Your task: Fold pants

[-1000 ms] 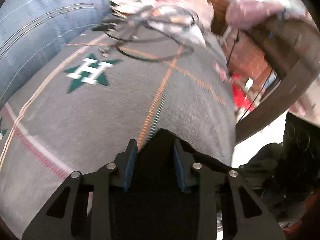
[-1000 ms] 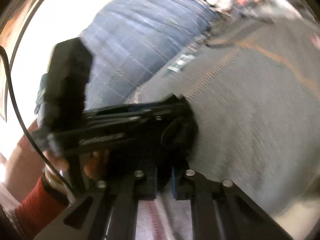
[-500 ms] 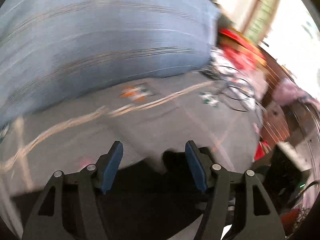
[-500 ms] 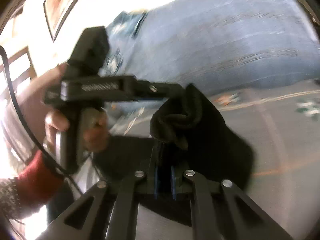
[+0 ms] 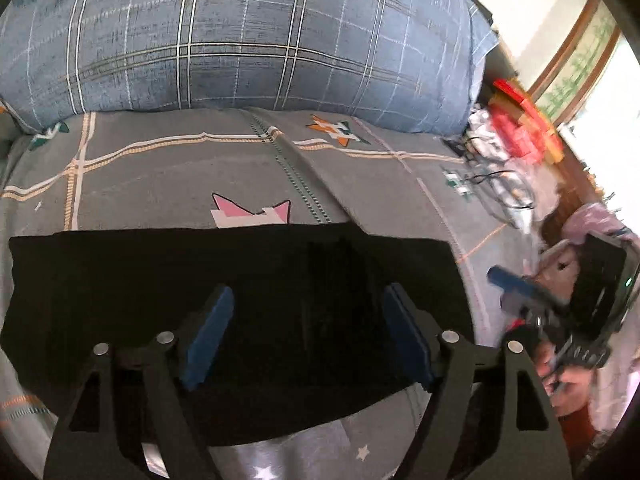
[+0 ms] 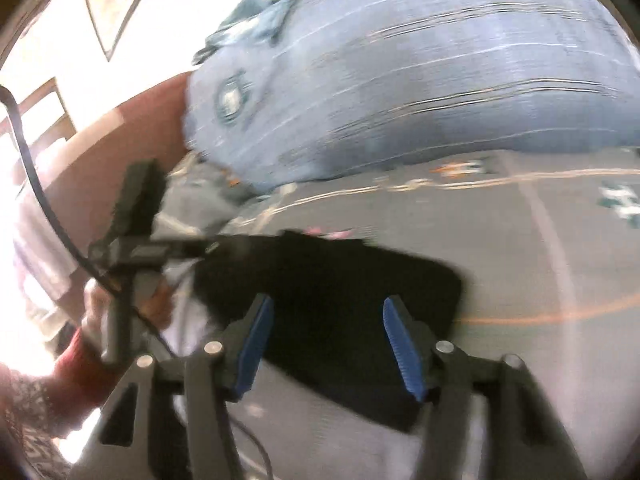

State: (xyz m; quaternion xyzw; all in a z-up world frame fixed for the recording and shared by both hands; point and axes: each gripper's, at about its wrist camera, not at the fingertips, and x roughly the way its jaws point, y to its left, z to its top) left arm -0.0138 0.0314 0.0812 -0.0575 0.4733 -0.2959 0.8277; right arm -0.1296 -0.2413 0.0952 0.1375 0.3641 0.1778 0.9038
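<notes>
The black pants (image 5: pixel 168 300) lie folded flat in a wide rectangle on the grey patterned bedsheet (image 5: pixel 160 168). My left gripper (image 5: pixel 308 336) is open and empty just above them. In the right wrist view the pants (image 6: pixel 340 280) show as a dark folded slab. My right gripper (image 6: pixel 328 344) is open and empty above their near edge. The left gripper (image 6: pixel 132 248) shows there at the pants' left end. The right gripper (image 5: pixel 520 288) shows in the left wrist view, off the pants' right end.
A big blue plaid pillow (image 5: pixel 248 36) lies along the far side of the bed. Cables and clutter (image 5: pixel 496 184) sit at the bed's right end, with red boxes (image 5: pixel 524 124) beyond. A wooden headboard (image 6: pixel 120 136) stands at the left.
Both grippers were shut on the pants and carried the fabric across the bed. Both have since opened and let go, and the pants now lie folded flat.
</notes>
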